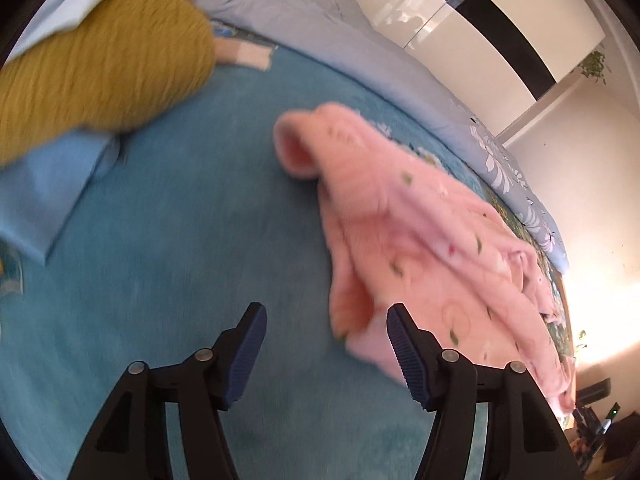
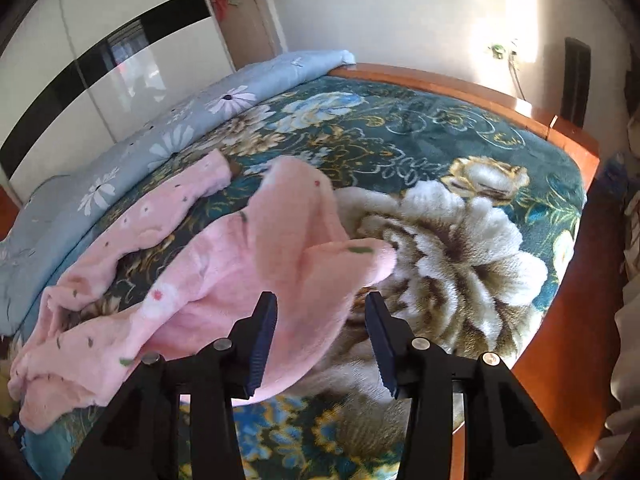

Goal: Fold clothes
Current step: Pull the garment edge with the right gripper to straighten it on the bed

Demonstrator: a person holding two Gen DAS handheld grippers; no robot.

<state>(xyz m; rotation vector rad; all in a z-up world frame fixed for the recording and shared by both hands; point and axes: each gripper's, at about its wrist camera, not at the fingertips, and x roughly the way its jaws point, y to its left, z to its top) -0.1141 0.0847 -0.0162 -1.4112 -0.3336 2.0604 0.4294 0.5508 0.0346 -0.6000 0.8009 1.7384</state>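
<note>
While both hover, left gripper (image 1: 326, 334) gapes empty; right gripper (image 2: 322, 322) open over pink garment (image 2: 224, 276).

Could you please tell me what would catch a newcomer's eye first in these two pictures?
The pink fleece garment stands out, lying crumpled across the bed just ahead of both grippers, whose jaws stand open. In the right wrist view a big cream flower on the dark floral blanket lies right of it. In the left wrist view a mustard-yellow fuzzy garment sits at upper left.

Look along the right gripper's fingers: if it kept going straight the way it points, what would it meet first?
Probably the pink garment: its folded edge lies right ahead of the right gripper, partly between the open fingers. Past it lies only the floral blanket. Depth is hard to judge here.
</note>
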